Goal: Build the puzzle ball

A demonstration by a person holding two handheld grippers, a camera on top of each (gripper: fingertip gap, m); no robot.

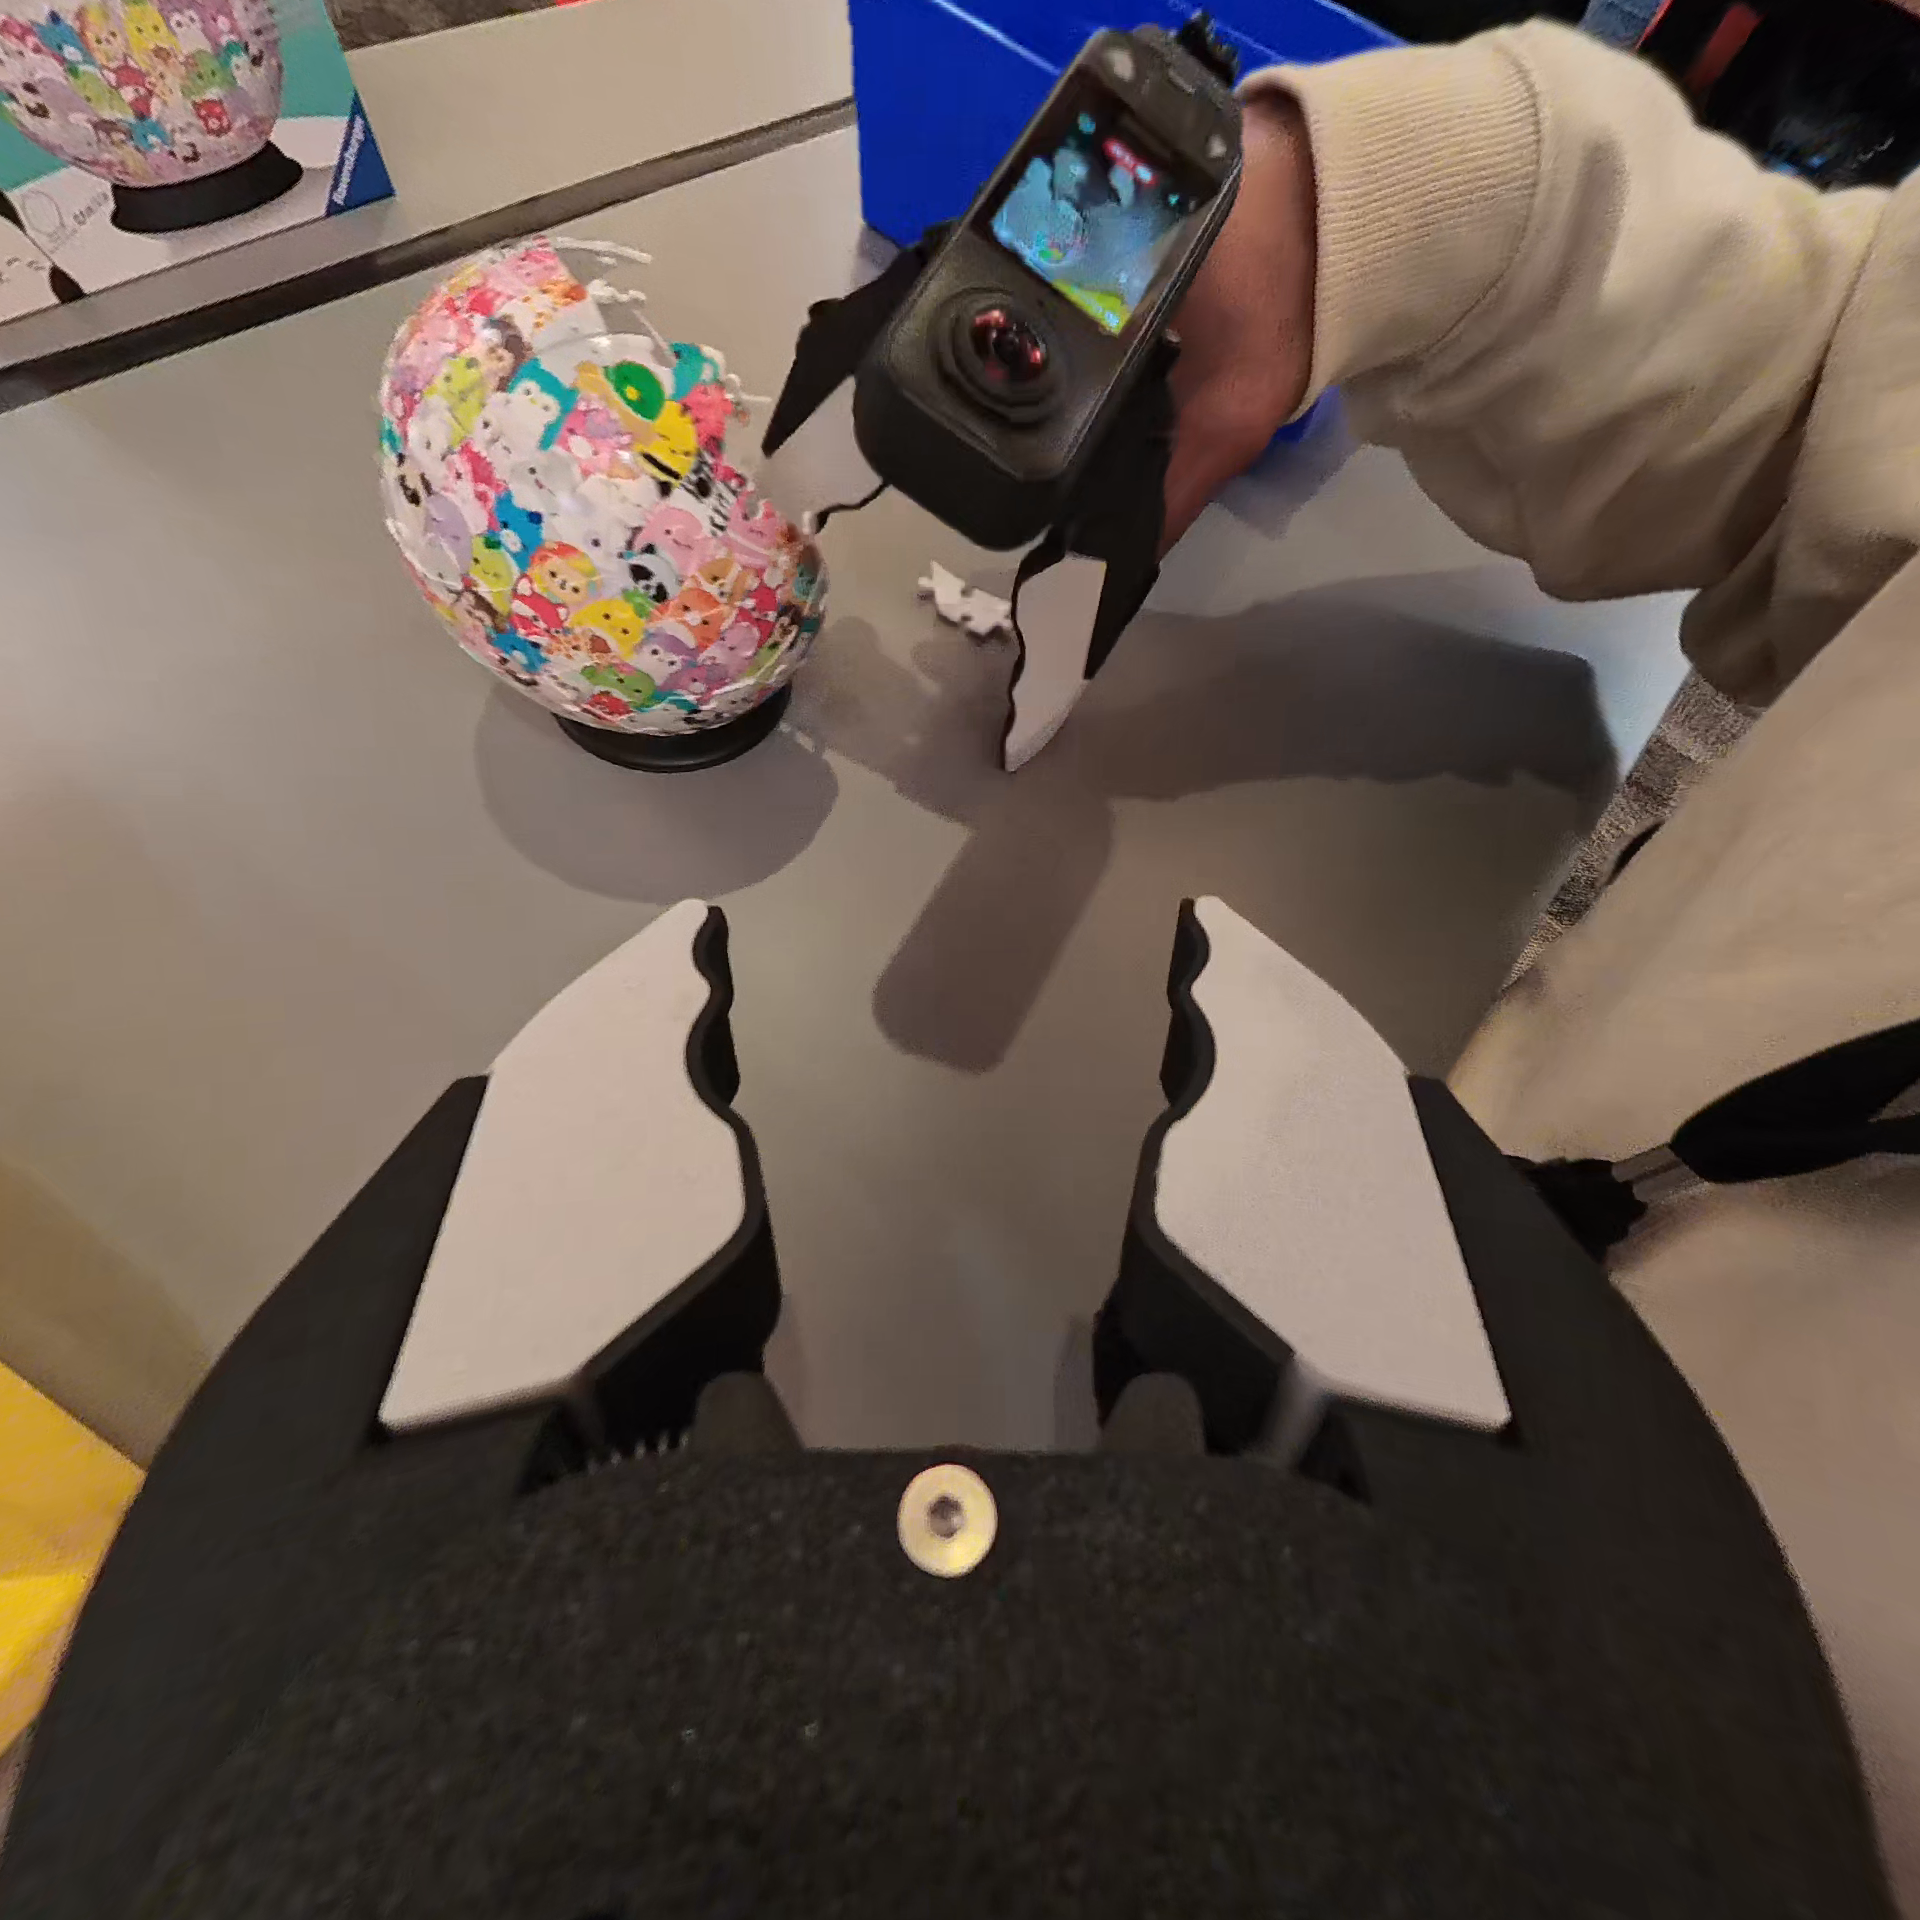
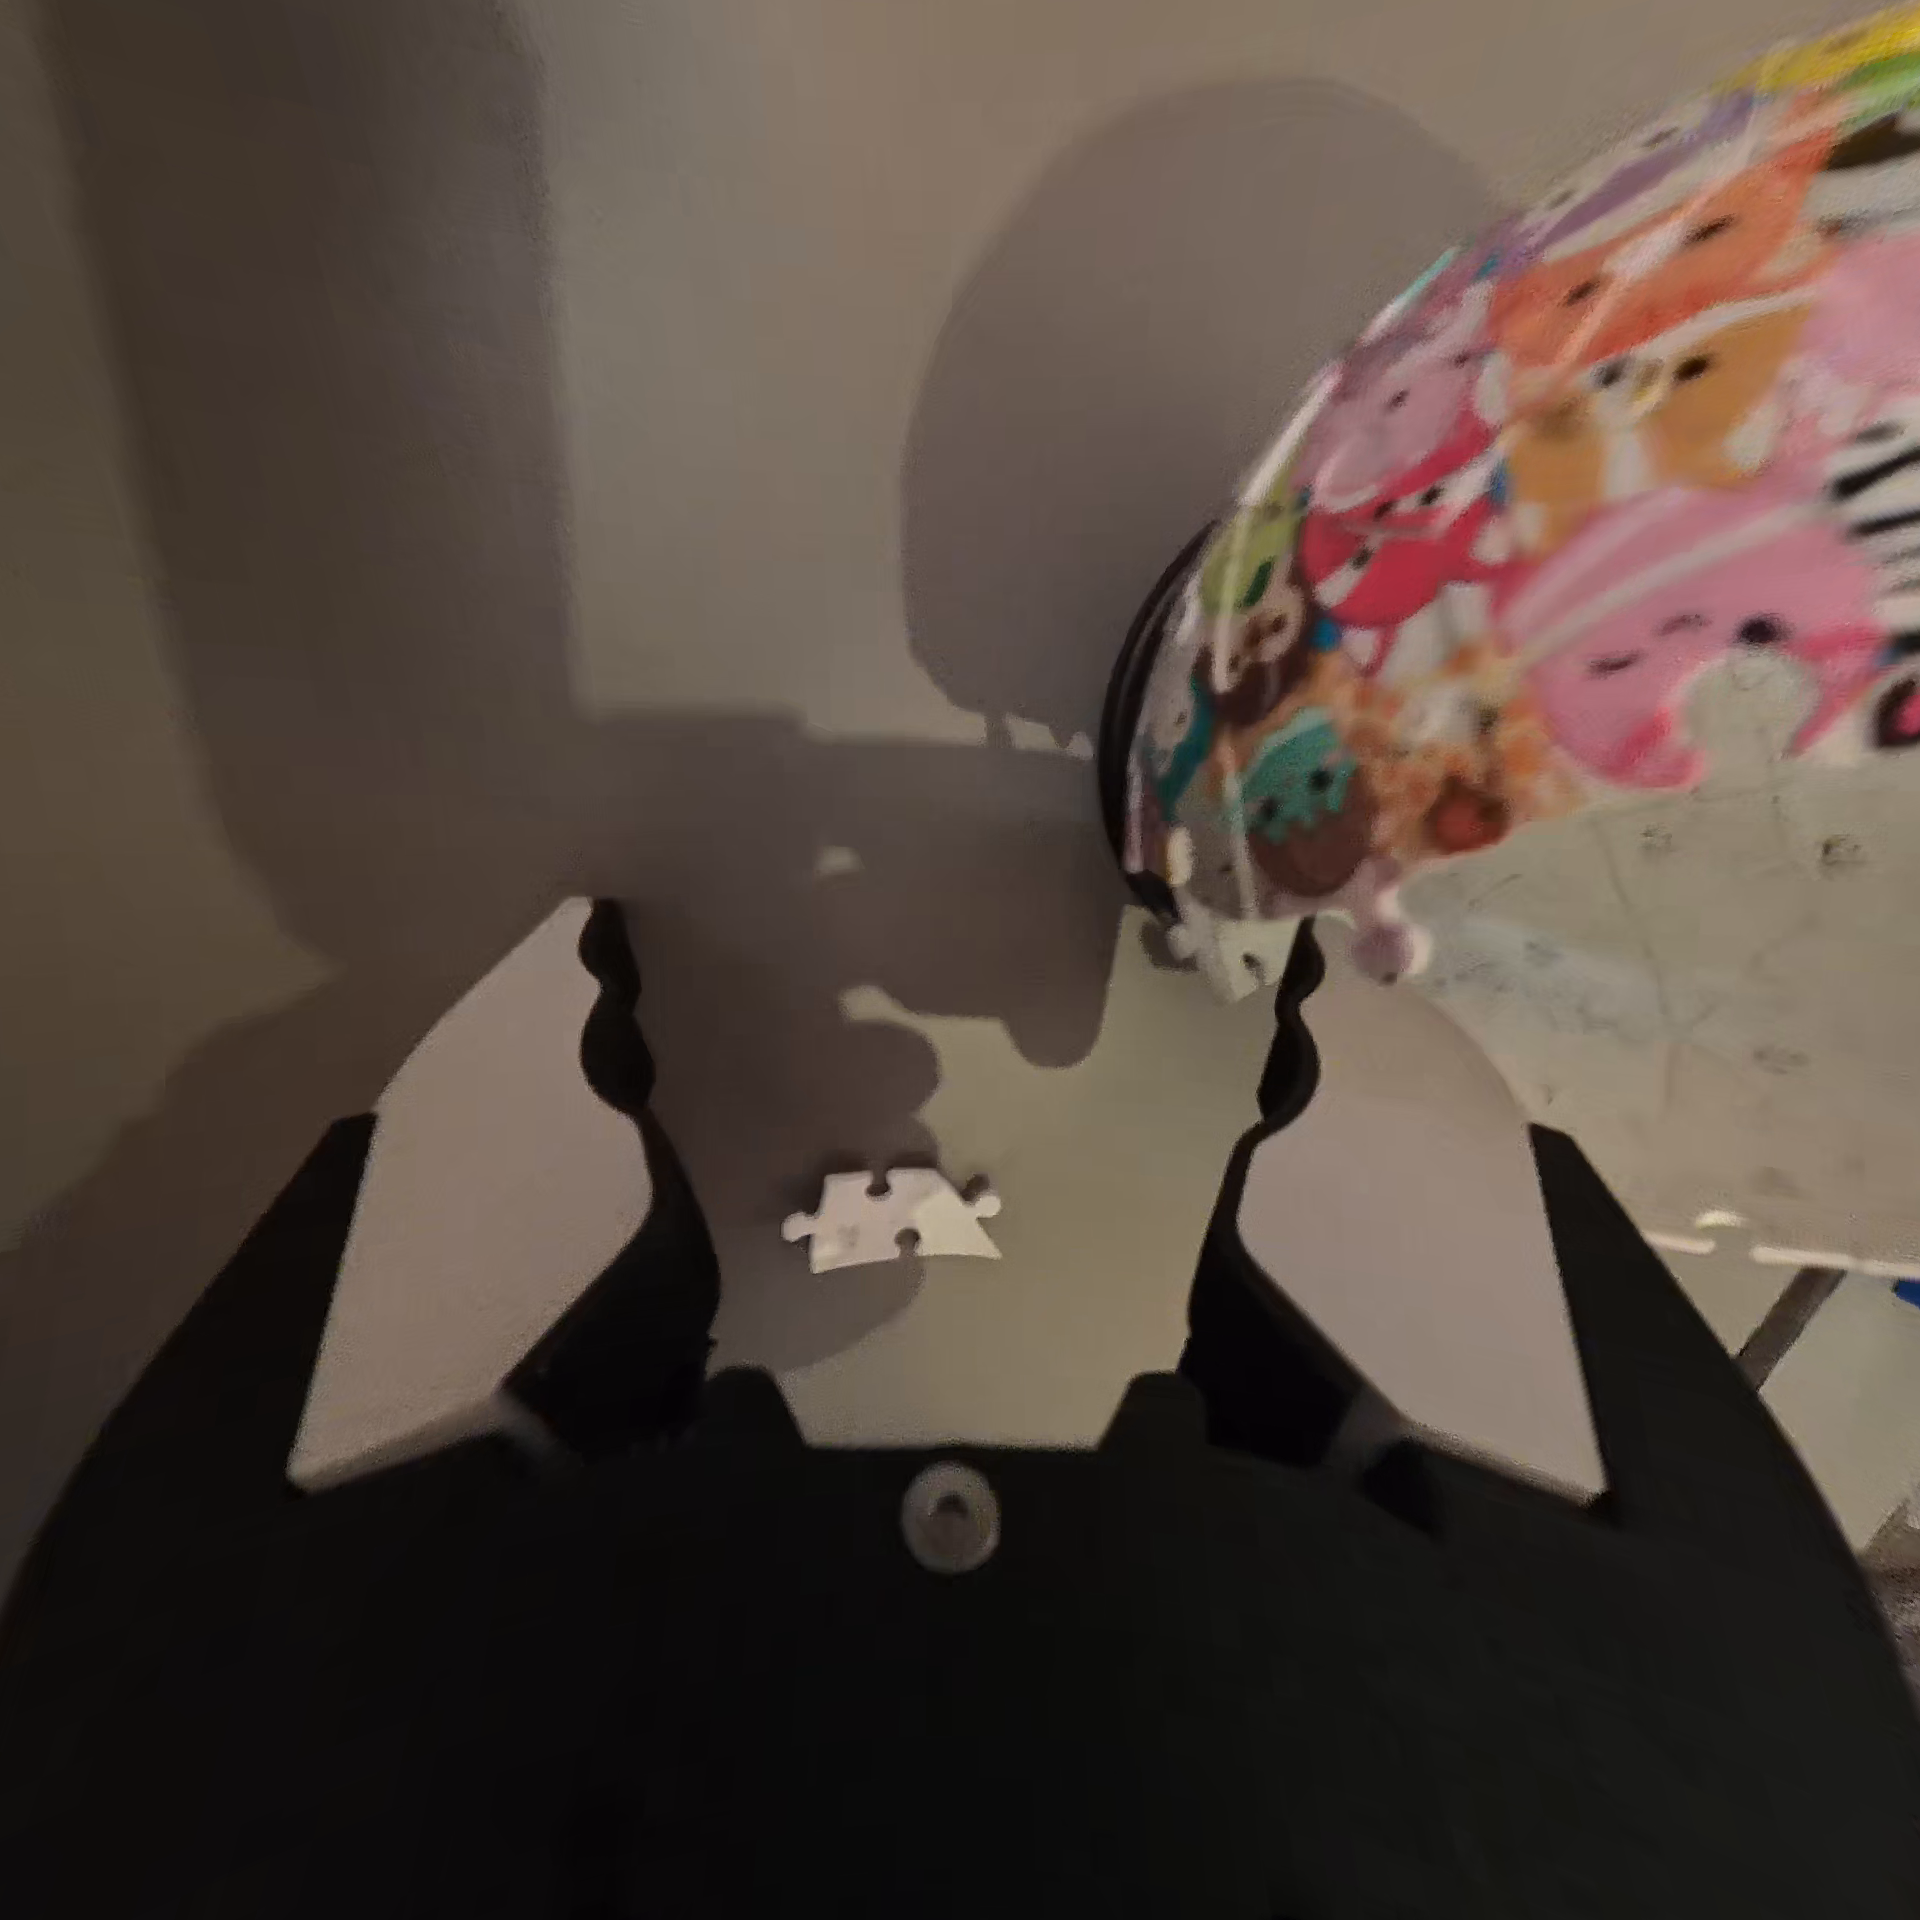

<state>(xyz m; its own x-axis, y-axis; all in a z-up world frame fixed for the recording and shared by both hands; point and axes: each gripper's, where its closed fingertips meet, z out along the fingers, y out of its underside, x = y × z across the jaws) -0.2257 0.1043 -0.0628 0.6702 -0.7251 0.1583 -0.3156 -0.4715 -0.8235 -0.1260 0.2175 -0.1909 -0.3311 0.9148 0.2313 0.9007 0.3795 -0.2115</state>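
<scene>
The left gripper (image 1: 951, 914) is held wide apart over the grey table (image 1: 260, 883), and nothing is kept between its two fingers. The right gripper (image 2: 951, 925) is also spread wide and is empty. In the left wrist view the right gripper (image 1: 914, 613) is seen farther off, tipped down toward the table, with a small camera (image 1: 1039, 301) fixed on top of it. It is gripped by a hand (image 1: 1236, 343) in a cream sleeve (image 1: 1579, 301).

A loose white puzzle piece (image 2: 894, 1226) is seen lying flat on the table between the right gripper's fingers, white side up. No finger is touching it. The same piece (image 1: 966, 601) is seen in the left wrist view, just beside the right gripper.

The puzzle ball (image 1: 592, 488) is set on a round black stand (image 1: 675, 732), near the piece. It is covered with bright little cartoon animals. It is only partly built, so one side is open and the white inside (image 2: 1662, 1018) can be seen.

Behind the ball, the puzzle box (image 1: 156, 135) is stood on the table. A blue bin (image 1: 956, 114) is placed next to it.
</scene>
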